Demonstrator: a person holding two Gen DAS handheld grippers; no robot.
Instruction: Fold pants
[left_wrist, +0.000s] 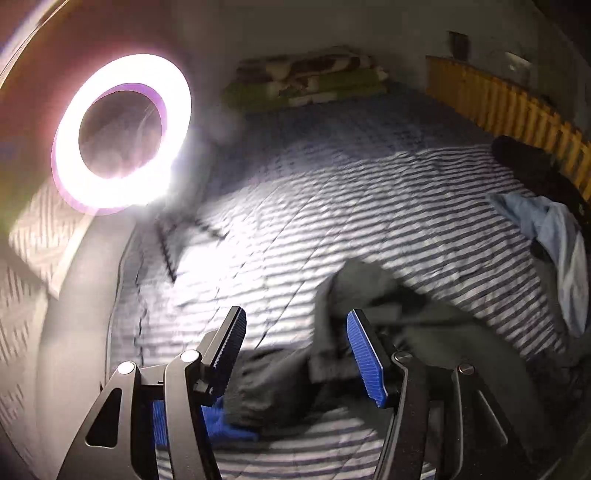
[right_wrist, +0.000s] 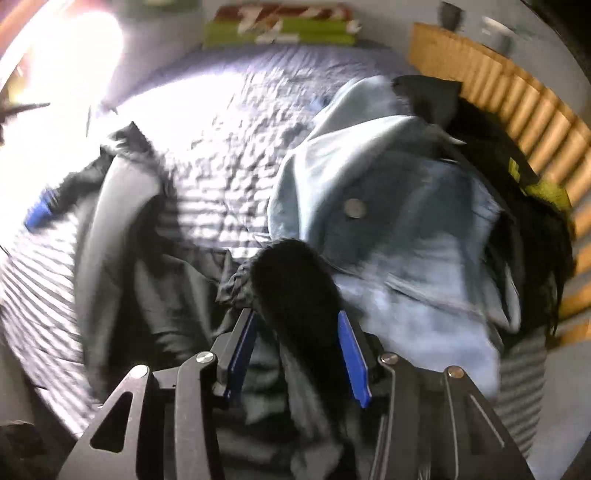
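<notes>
Blue-padded left gripper (left_wrist: 295, 350) hangs open above the grey pants (left_wrist: 373, 332) crumpled on the striped bedspread (left_wrist: 369, 206); only its view catches the ring light (left_wrist: 122, 133); right gripper (right_wrist: 295, 350) gapes around a black cuff (right_wrist: 295, 280), light-blue jeans (right_wrist: 406, 221) beside

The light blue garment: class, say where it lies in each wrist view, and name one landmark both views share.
Left wrist view: the light blue garment lies at the far right edge, on the striped bedcover.
Right wrist view: it fills the centre right, above the right gripper.
Shared landmark: the green folded blanket at the far end of the bed.
</notes>
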